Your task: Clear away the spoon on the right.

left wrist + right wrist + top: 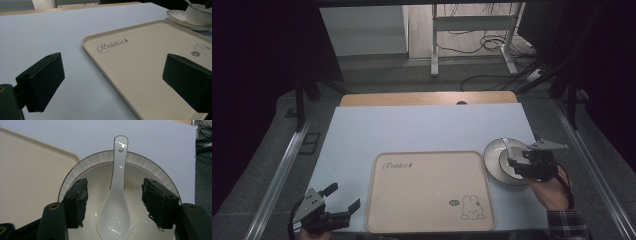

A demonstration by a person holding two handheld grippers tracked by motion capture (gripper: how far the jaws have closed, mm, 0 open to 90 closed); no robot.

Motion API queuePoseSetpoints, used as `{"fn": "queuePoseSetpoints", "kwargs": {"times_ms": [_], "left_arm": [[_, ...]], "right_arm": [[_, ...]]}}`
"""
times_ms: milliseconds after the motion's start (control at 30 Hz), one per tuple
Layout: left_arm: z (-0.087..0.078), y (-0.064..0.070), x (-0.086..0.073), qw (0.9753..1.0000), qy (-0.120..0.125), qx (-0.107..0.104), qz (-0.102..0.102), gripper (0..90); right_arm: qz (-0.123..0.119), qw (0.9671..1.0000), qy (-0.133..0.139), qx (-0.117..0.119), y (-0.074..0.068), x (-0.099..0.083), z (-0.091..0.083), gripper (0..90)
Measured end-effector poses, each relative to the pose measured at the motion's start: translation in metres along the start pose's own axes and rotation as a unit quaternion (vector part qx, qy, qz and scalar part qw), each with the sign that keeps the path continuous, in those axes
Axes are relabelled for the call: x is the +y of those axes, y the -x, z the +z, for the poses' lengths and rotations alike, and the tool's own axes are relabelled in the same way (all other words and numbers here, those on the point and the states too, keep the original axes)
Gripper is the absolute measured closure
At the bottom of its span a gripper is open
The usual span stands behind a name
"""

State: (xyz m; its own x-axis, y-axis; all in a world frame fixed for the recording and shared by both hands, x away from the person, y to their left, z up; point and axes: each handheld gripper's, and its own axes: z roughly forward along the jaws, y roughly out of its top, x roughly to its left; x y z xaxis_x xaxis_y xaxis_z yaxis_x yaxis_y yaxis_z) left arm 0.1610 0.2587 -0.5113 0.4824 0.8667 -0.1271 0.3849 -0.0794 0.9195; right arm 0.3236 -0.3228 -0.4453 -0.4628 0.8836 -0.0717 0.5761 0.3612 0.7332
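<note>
**Pale blue table, right gripper poised over a spoon in a bowl**

A pale blue table top (412, 130) fills the middle of the high view, with dark floor, cables and a desk frame along the upper part of the frame.

At the right of that view, the right gripper (515, 161) sits over a white bowl (494, 150) that rests on a ribbed plate. In the right gripper view its jaws stand wide apart, gripping nothing, one at lower left of the frame and one at lower right. The white ceramic spoon (116, 205) lies between them without touching either: its scoop rests in the bowl (136, 177) at the bottom centre, and its handle runs up the frame over the ribbed rim of the plate (100, 158) to end at top centre.

Just left of the bowl lies a beige tray (427, 187) printed with "Rabbit" and a small rabbit drawing.

At the lower left of the high view, the left gripper (343, 197) rests near the table's front edge, just beside the tray's left rim. In the left gripper view its jaws are spread wide with nothing between them but table and the tray's (140, 65) near edge; the bowl shows at the upper right corner.
</note>
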Motion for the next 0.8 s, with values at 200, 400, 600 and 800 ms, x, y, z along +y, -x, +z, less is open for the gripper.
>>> {"fn": "queuePoseSetpoints", "kwargs": {"times_ms": [200, 400, 600, 800], "left_arm": [[0.000, 0.000, 0.000, 1.0000, -0.001, 0.001, 0.001, 4.0], [0.000, 0.000, 0.000, 1.0000, -0.003, 0.001, 0.002, 4.0], [0.000, 0.000, 0.000, 1.0000, -0.003, 0.002, 0.002, 4.0], [0.000, 0.000, 0.000, 1.0000, -0.004, 0.002, 0.003, 4.0]], "right_arm": [[-0.004, 0.9997, -0.024, 0.002, 0.003, 0.005, 0.009, 46.8], [-0.002, 0.9991, -0.042, 0.002, 0.004, 0.010, 0.015, 50.6], [0.003, 0.9984, -0.057, -0.002, 0.006, 0.013, 0.023, 54.6], [0.002, 0.9979, -0.065, -0.002, 0.007, 0.015, 0.028, 58.1]]}}
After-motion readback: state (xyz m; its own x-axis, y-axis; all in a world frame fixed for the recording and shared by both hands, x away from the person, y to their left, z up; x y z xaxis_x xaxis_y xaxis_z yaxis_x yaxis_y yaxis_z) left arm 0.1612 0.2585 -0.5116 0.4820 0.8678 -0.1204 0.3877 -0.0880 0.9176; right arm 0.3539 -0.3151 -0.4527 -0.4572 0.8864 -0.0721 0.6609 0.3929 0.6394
